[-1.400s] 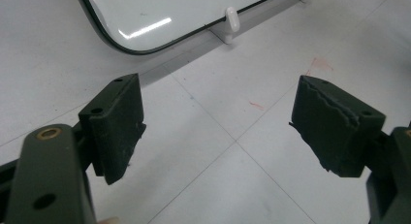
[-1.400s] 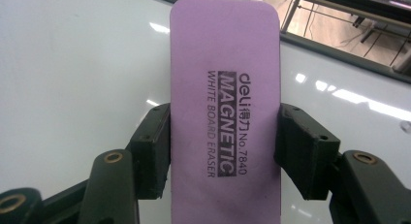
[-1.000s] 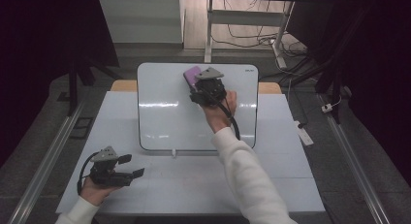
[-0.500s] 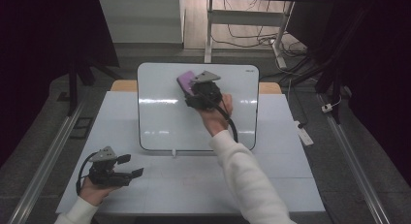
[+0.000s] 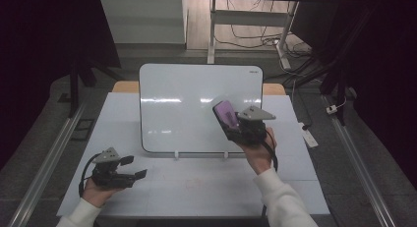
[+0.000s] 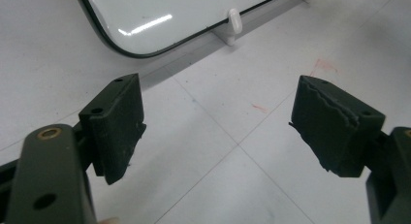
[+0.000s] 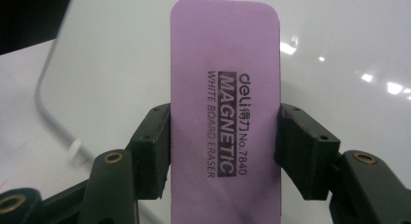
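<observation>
- Right gripper [image 5: 235,123]: right of centre in the high view, jaws clamped on the long sides of a purple eraser [image 7: 225,107].
- Eraser: over the lower right of the whiteboard [image 5: 196,99]; contact with it seems likely, unclear.
- Left gripper [image 5: 132,167]: lower left, jaws spread wide, nothing between them, over the white table [image 6: 242,185].

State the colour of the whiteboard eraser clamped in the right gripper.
The flat rectangular whiteboard eraser is light purple with black lettering, clearest in the right gripper view.
</observation>
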